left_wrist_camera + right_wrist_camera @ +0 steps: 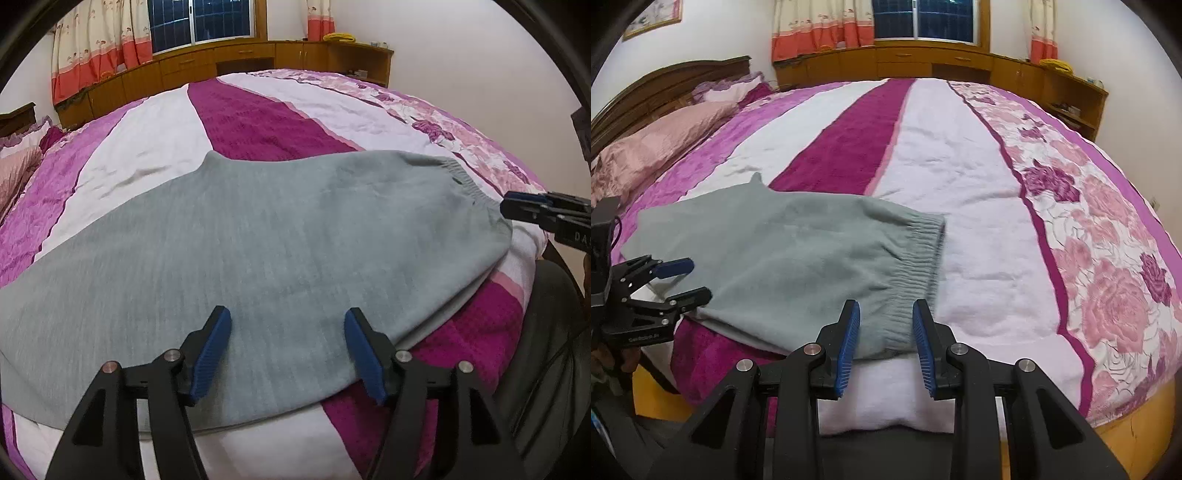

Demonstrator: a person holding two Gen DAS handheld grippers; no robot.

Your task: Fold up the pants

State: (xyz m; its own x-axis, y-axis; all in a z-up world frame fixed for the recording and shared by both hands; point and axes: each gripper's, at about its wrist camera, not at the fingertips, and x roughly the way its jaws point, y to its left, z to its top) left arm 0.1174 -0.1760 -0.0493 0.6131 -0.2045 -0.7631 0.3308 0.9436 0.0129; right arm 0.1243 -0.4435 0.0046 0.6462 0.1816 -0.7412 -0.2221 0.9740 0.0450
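A bed [979, 206] with a striped white, magenta and rose-patterned cover fills the room. A dark wooden headboard [665, 88] stands at its left, pink pillows [653, 147] against it. Beyond runs a low wooden cabinet [905, 62] beneath a dark window [923, 18], flanked by cream-and-orange curtains [820, 26]. The walls [1126, 55] are white.
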